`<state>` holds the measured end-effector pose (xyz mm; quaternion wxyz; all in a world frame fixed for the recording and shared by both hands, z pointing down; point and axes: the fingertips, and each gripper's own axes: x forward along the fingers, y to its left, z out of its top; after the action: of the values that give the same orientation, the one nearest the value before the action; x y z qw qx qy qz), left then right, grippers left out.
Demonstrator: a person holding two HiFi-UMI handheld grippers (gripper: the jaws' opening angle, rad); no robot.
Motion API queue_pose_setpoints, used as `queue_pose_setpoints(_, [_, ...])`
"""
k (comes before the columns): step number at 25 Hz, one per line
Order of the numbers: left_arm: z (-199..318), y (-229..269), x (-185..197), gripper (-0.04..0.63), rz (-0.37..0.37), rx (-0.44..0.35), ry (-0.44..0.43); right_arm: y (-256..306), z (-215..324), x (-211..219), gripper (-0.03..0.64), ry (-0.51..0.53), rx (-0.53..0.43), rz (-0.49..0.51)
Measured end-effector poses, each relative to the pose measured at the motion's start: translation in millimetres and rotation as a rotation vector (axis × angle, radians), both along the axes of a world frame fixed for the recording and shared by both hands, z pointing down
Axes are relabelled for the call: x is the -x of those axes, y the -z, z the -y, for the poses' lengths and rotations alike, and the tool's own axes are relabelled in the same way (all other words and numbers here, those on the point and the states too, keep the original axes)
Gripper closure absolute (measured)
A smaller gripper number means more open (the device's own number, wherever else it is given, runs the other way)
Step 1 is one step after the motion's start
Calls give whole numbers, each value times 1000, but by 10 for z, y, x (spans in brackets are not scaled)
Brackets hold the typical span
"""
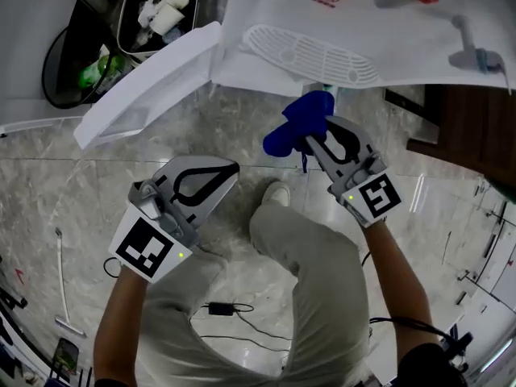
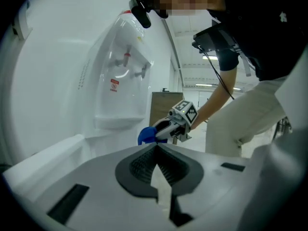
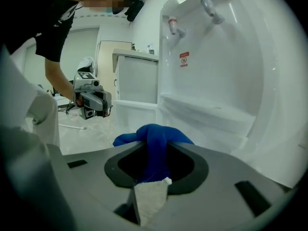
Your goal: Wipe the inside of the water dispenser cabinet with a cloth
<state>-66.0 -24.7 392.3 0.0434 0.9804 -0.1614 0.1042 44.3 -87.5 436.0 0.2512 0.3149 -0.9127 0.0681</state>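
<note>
My right gripper [image 1: 321, 143] pinches the blue cloth [image 1: 295, 126]. A bunched fold runs back between the jaws and the rest bulges out past the tips. My left gripper [image 1: 224, 171] has its jaws pressed together with nothing between them. It hangs to the left of the right one, a little nearer to me.

The water dispenser [image 1: 363, 22] stands on the far side, its drip tray [image 1: 310, 55] just beyond the cloth. The cabinet door [image 1: 145, 87] is swung open to the left. So the cabinet opening should lie under the drip tray, straight ahead of the cloth, though the head view looks down on the top and hides the inside.

In the right gripper view the dispenser front fills the right half, with the taps [image 3: 174, 27] high and the drip tray ahead of the cloth.

I judge the right gripper the nearer one, and the one to reach in: low and forward, below the drip tray, cloth leading. The left gripper lies on the door's side and could steady it.
</note>
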Motion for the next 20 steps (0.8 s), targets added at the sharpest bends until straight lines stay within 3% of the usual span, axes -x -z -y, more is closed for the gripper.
queue_pose_setpoints(6, [219,-735,-5,600,-26,-57,-61,-813,292,168,522,56,-57,4])
queue_pose_setpoints(11, [540,-1307,144,600,18,-180,-45,-1518,673,281,520,69,-226,-77])
queue_pose_setpoints(14, [733,-1439,209,600,26,-254,-49,-1824,894,275,517,18,-266,-95])
queue_pose_setpoints(16, [875,-1525,265,600,13,-248,-15,-1983,1077,282,517,-7,-285,-107])
queue_pose_setpoints(18, [922,-1621,341,600,-11,-174,50,-2158,1196,374,517,-17,-279,-117])
queue_pose_setpoints(20, [841,-1710,361,600,9,-147,60,-2335,1267,482,517,-19,-257,-123])
